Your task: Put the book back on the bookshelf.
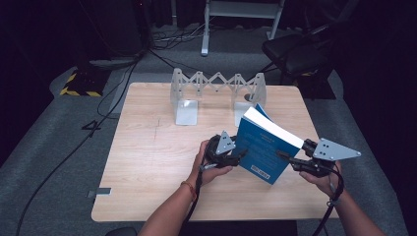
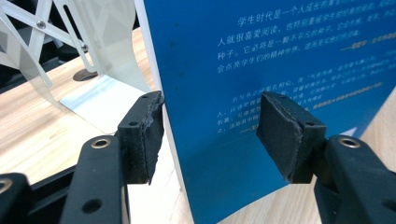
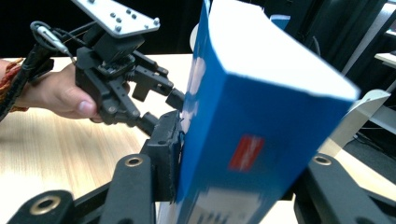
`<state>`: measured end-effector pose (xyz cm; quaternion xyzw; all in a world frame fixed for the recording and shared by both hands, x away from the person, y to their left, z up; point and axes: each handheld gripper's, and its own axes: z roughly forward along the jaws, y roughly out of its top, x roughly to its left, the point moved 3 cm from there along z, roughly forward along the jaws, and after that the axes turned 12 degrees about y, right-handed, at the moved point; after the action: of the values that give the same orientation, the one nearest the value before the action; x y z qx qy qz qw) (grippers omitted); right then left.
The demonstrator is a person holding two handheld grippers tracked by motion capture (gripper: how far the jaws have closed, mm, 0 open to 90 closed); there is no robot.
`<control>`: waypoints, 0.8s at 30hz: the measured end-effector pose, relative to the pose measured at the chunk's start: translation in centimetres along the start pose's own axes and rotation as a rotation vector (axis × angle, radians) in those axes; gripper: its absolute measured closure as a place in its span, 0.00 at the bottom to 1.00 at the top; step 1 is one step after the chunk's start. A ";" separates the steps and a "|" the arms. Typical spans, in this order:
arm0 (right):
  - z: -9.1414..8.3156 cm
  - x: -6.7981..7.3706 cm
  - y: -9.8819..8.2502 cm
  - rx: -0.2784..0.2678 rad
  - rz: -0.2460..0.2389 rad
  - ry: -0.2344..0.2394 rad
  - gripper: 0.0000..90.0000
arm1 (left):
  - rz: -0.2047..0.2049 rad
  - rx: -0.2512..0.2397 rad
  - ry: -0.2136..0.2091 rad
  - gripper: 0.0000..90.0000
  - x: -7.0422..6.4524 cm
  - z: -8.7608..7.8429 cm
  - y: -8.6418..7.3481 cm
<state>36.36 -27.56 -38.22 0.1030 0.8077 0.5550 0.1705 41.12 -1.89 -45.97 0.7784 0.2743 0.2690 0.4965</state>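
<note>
**Ana:** Both grippers sit at the near side of the table. What is each one doing?

**Ben:** At the near right, the right gripper (image 1: 287, 158) is clenched on the blue book (image 1: 263, 147). Its own view has the left pad flat against the cover, with the thick block of pages wedged between the jaws. The person's right hand (image 1: 322, 179) wraps the body under the grey three-cornered plate (image 1: 335, 149).

**Ana:** And the left one?

**Ben:** The left gripper (image 1: 237, 155) is released. In its own view the book's edge stands between the pads (image 2: 142, 135), with a gap on the right side, so nothing presses there. The left pad sits just beside the edge of the cover, and whether it touches cannot be told. The left hand (image 1: 209, 164) holds that gripper just to the left of the book.

**Ana:** So where is the book itself?

**Ben:** It stands tilted over the right half of the wooden table (image 1: 147, 157), between the two grippers, its white page block facing up and away and its lower corner near the tabletop. White print runs across the blue cover.

**Ana:** Anything farther back?

**Ben:** Behind the book, at the far edge, stands a pale metal expanding book rack (image 1: 216, 91) with a zigzag lattice between two upright ends. Beyond the table, cables (image 1: 118, 83) trail over the grey floor, and a dark chair (image 1: 300, 51) stands at the far right.
</note>
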 end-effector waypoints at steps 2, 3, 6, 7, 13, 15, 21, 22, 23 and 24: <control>0.2 -0.2 0.5 0.002 0.021 0.002 0.62 | -0.002 0.011 0.002 0.45 0.2 -0.3 -0.1; 0.3 -0.3 0.7 -0.004 0.028 0.001 0.62 | -0.002 0.016 0.001 0.45 0.3 -0.5 -0.3; 0.6 -0.5 1.2 0.009 0.050 0.012 0.63 | 0.009 0.051 0.000 0.43 0.7 -1.4 -0.8; 0.6 -0.5 1.2 0.009 0.050 0.012 0.63 | 0.009 0.051 0.000 0.41 0.7 -1.4 -0.8; 1.0 -1.0 2.5 0.071 0.105 0.064 0.64 | 0.044 0.183 0.019 0.38 2.2 -4.8 -4.3; 1.1 -1.0 2.9 0.084 0.111 0.073 0.64 | 0.043 0.222 0.024 0.37 2.9 -5.9 -5.5; 1.2 -1.2 3.4 0.123 0.131 0.062 0.65 | 0.028 0.325 0.039 0.34 4.6 -8.7 -8.4; 1.2 -1.2 3.4 0.128 0.133 0.065 0.65 | 0.032 0.350 0.055 0.33 4.8 -9.1 -8.9; 1.2 -1.3 3.5 0.137 0.140 0.064 0.65 | 0.027 0.369 0.061 0.31 5.1 -9.6 -9.5; 1.2 -1.3 3.5 0.137 0.140 0.064 0.65 | 0.027 0.369 0.061 0.30 5.1 -9.6 -9.5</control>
<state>37.98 -25.70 -35.11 0.1527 0.8397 0.5118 0.0981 36.60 11.02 -50.46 0.8513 0.3234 0.2444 0.3330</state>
